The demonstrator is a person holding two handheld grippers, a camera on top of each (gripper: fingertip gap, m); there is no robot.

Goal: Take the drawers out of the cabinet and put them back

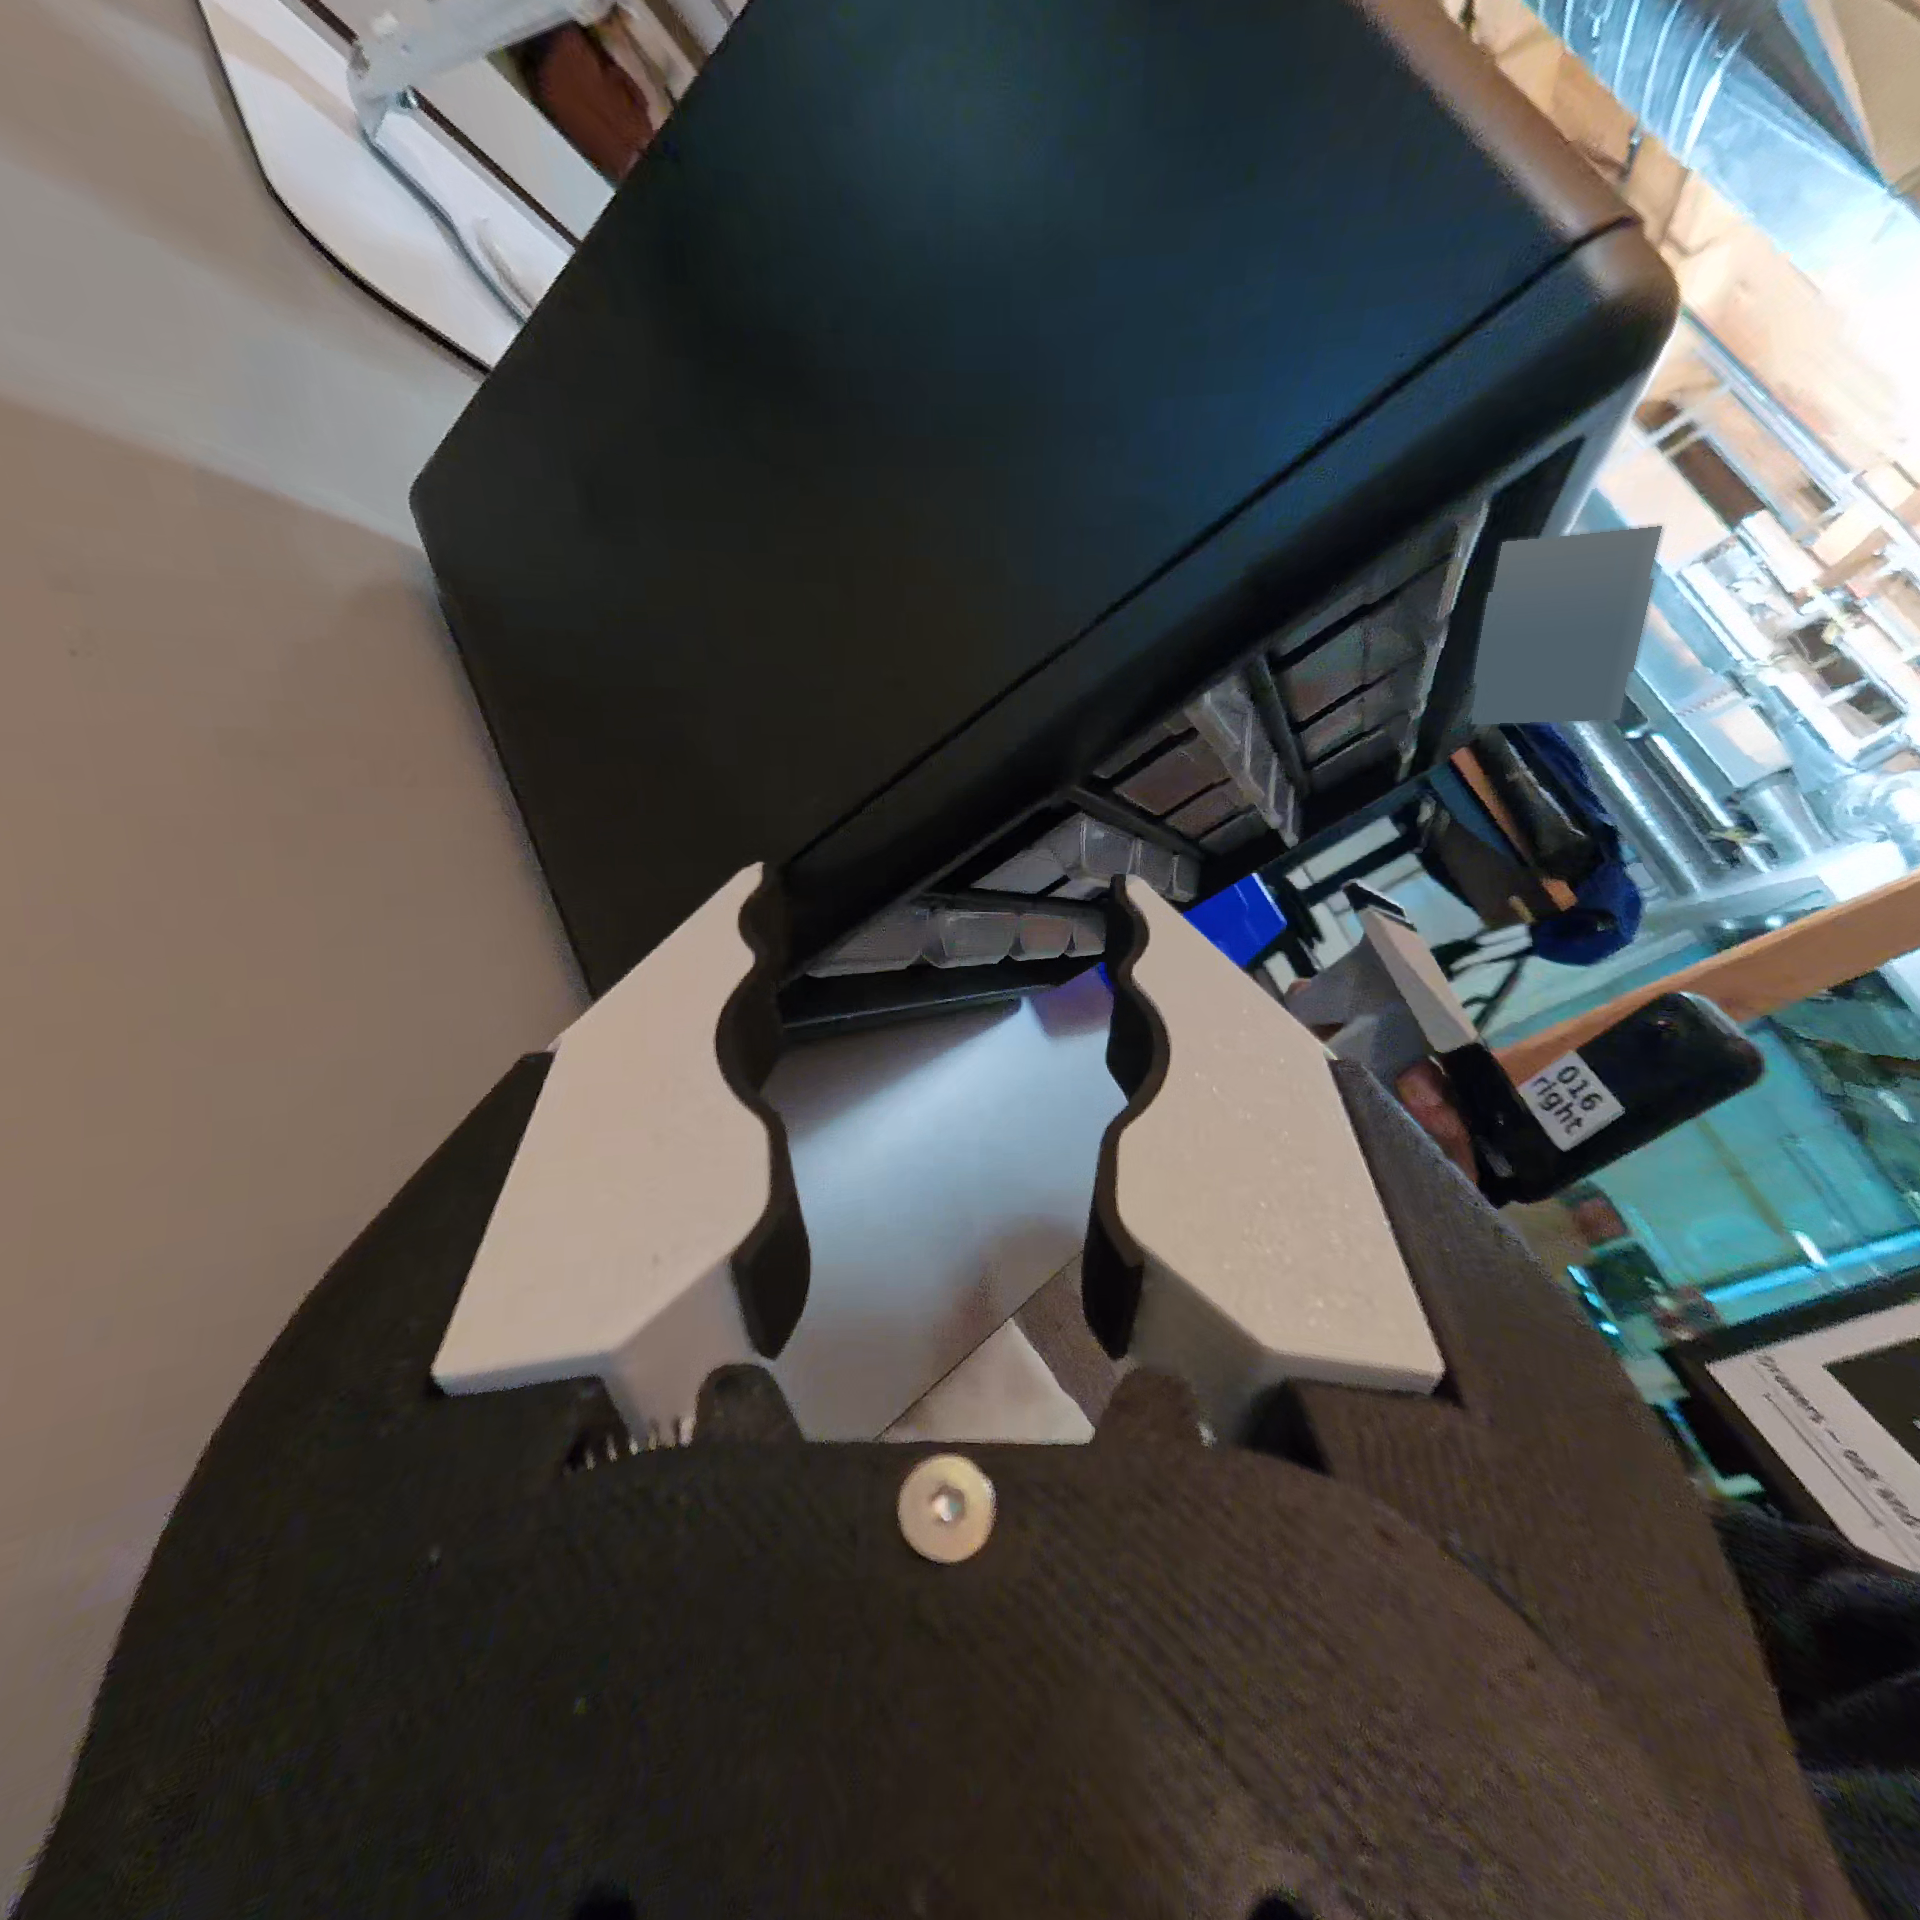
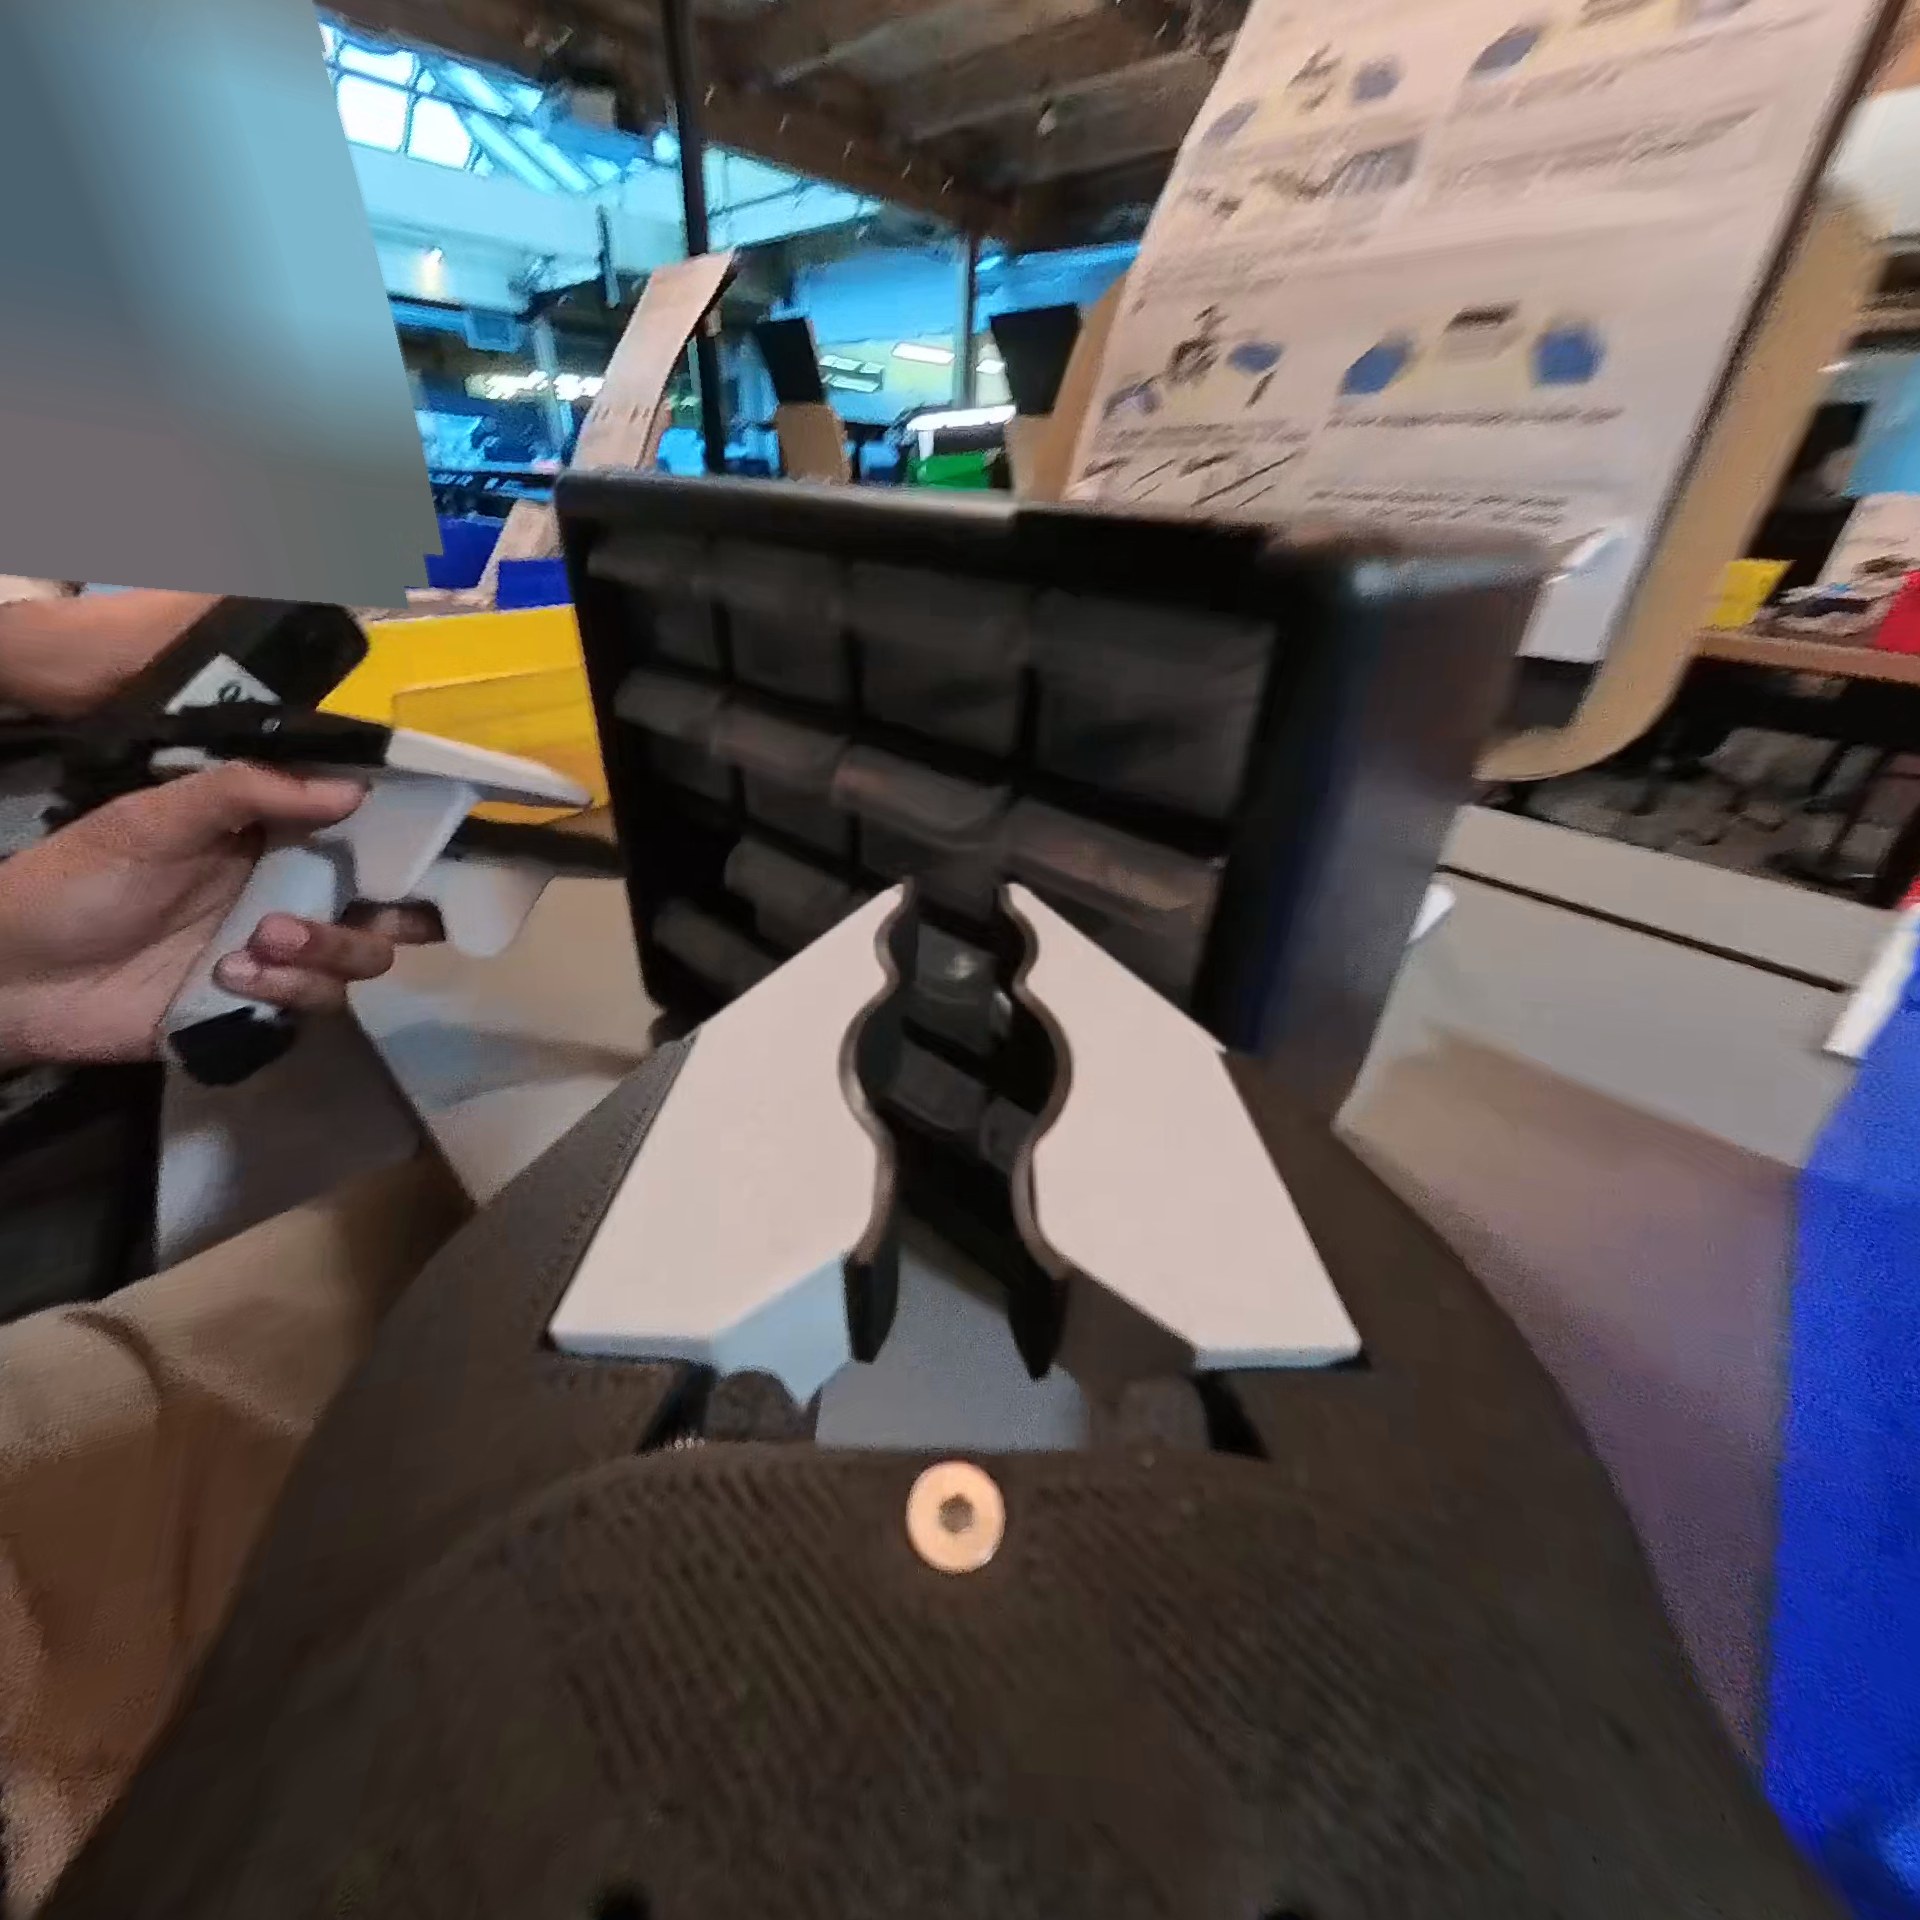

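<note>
Grey, wavy-edged fingers of the left gripper point(image 1: 940, 925) are seen spread apart, with nothing held between them. Just beyond its fingertips, a lower front corner of the black cabinet point(image 1: 935, 499) is met, its dark side panel filling the space ahead and above. Clear drawers point(image 1: 1340, 665) are glimpsed edge-on along the cabinet's front, to the right of the tips. Beneath the gap, a pale table point(image 1: 208, 831) is seen. Farther right, the other gripper is partly shown.

The right gripper point(image 2: 956, 899) is likewise held parted, though more narrowly, and nothing is pinched. Straight ahead of its tips the cabinet's point(image 2: 1382, 748) front is faced, rows of drawers point(image 2: 1143, 686) lying above and to either side; the view is blurred, so contact with a drawer cannot be told. Off to the left, the left gripper point(image 2: 520, 790) is held by a hand point(image 2: 135, 904) beside the cabinet's left edge. A yellow bin point(image 2: 488, 675) lies behind it, and a blue object point(image 2: 1860, 1351) stands at the right.
</note>
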